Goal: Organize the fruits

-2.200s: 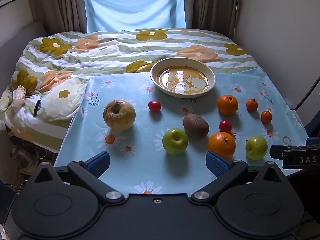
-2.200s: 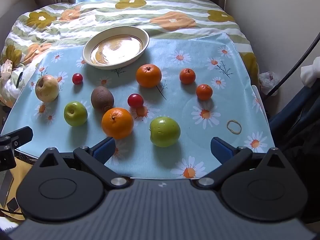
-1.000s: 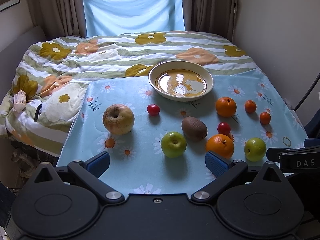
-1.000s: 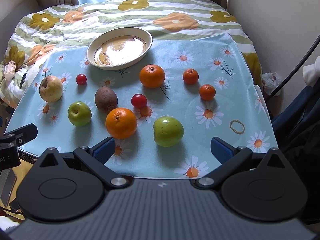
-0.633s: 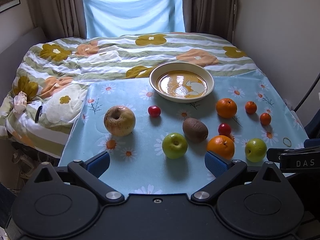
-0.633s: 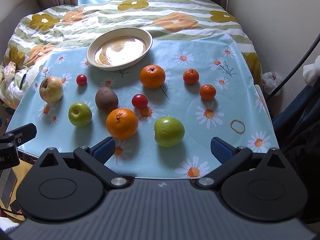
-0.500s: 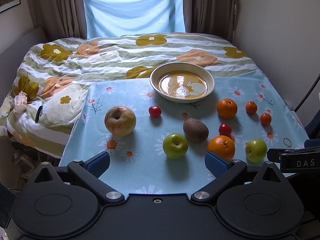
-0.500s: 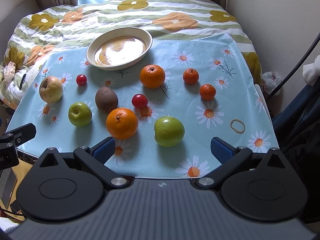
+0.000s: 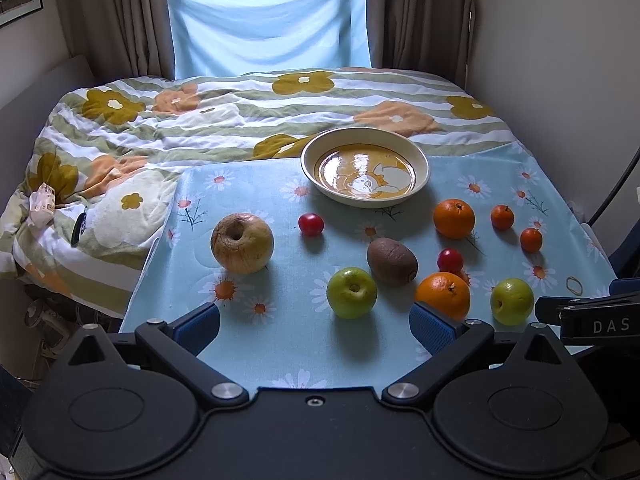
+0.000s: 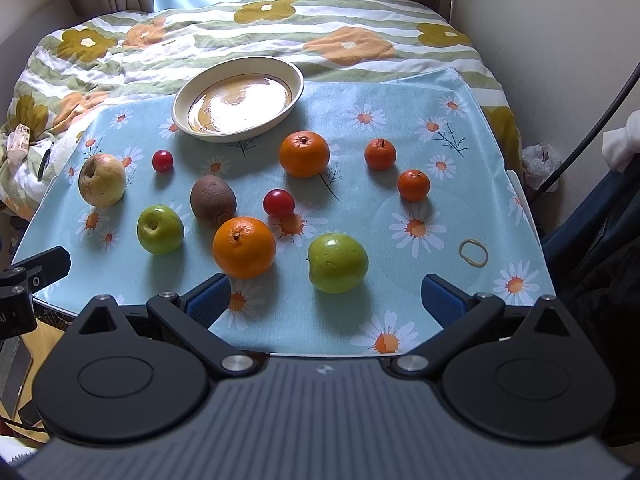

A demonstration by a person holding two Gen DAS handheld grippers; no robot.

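Fruits lie scattered on a blue daisy-print cloth (image 9: pixel 248 312). A cream bowl (image 9: pixel 422 162) with a yellow inside stands empty at the back. In front of it lie a large yellowish apple (image 9: pixel 242 248), a kiwi (image 9: pixel 392 261), two green apples (image 9: pixel 352 293) (image 10: pixel 338 263), two oranges (image 10: pixel 244 247) (image 10: pixel 304 154), two small tangerines (image 10: pixel 380 154) (image 10: pixel 413 185) and two small red fruits (image 10: pixel 279 203) (image 10: pixel 162 161). My left gripper (image 9: pixel 314 323) is open above the cloth's near edge. My right gripper (image 10: pixel 324 296) is open just before the right green apple. Neither holds anything.
The cloth lies on a bed with a flowered, striped quilt (image 9: pixel 180 128). A rubber band (image 10: pixel 473 252) rests near the cloth's right edge. A wall (image 9: pixel 560 60) runs along the right. Curtains (image 9: pixel 268 20) hang behind. A cable (image 10: pixel 596 120) hangs at the right.
Both views have tilted up and drifted slightly; more of the curtains shows on the left. No fruit has moved, and both grippers stay open.
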